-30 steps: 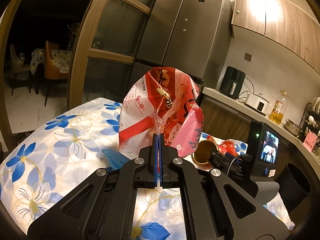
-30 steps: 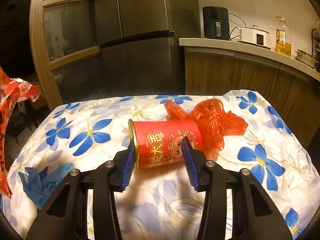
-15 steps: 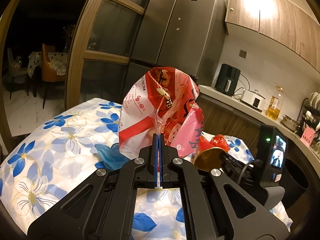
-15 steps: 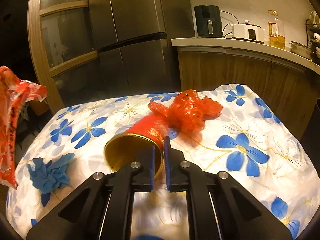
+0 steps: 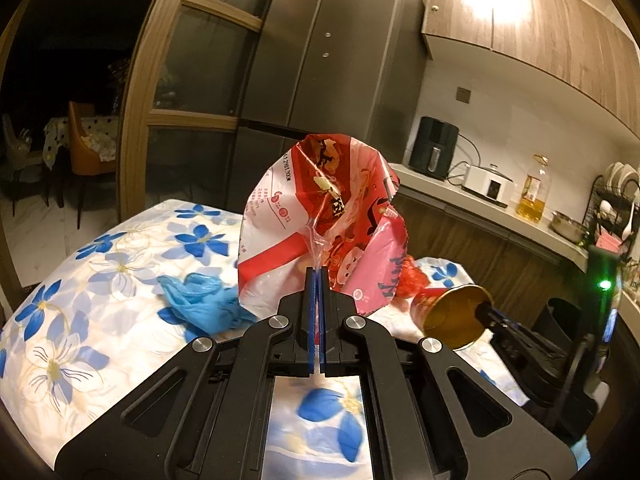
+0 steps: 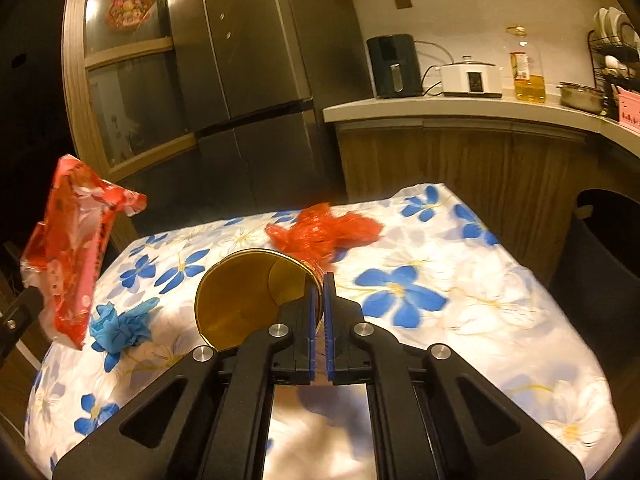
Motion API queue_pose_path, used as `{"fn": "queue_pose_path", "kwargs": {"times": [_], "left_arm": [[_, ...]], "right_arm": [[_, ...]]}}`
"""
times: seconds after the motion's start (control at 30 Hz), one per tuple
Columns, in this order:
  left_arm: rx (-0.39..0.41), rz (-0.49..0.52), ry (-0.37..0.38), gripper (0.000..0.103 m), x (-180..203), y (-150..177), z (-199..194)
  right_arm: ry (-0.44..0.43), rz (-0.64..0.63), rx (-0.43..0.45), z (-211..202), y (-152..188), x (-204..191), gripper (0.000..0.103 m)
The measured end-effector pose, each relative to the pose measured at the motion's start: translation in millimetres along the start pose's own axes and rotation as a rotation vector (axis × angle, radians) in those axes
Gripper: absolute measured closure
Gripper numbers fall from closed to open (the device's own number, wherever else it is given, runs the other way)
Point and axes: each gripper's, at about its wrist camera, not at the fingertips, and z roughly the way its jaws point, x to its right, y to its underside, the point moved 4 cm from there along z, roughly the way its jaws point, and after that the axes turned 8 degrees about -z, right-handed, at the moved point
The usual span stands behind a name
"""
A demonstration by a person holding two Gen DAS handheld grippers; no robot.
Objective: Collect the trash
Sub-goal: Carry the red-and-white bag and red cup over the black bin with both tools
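Note:
My left gripper (image 5: 317, 280) is shut on a red and pink plastic wrapper bag (image 5: 320, 220) and holds it up above the table; the bag also shows in the right wrist view (image 6: 68, 248). My right gripper (image 6: 319, 284) is shut on the rim of a red can with a gold inside (image 6: 248, 296), lifted off the table with its open mouth toward the camera. The can also shows in the left wrist view (image 5: 452, 316). A crumpled blue glove (image 6: 120, 324) and a crumpled red plastic bag (image 6: 324, 232) lie on the flowered tablecloth (image 6: 460, 280).
A black bin (image 6: 604, 264) stands on the floor right of the table. A steel fridge (image 6: 248, 60) and a wooden counter (image 6: 460, 120) with appliances and an oil bottle lie behind. The glove also shows in the left wrist view (image 5: 200, 304).
My right gripper closed on the can's rim and lifted it off the table, tilting its mouth toward the camera. The left gripper keeps holding the wrapper bag, shifted slightly.

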Motion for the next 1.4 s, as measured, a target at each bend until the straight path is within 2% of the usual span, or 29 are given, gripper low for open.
{"fn": "queue_pose_path", "kwargs": {"times": [0.37, 0.8, 1.07, 1.4], "left_arm": [[-0.013, 0.064, 0.081, 0.103, 65, 12, -5], [-0.034, 0.142, 0.181, 0.103, 141, 32, 1], [-0.038, 0.207, 0.294, 0.103, 206, 46, 7], [-0.055, 0.277, 0.462, 0.103, 307, 75, 20]], "right_arm": [[0.082, 0.036, 0.070, -57, -7, 64, 0.099], [0.177, 0.105, 0.126, -100, -8, 132, 0.099], [0.271, 0.152, 0.169, -123, -11, 181, 0.099], [0.418, 0.240, 0.205, -141, -15, 255, 0.099]]}}
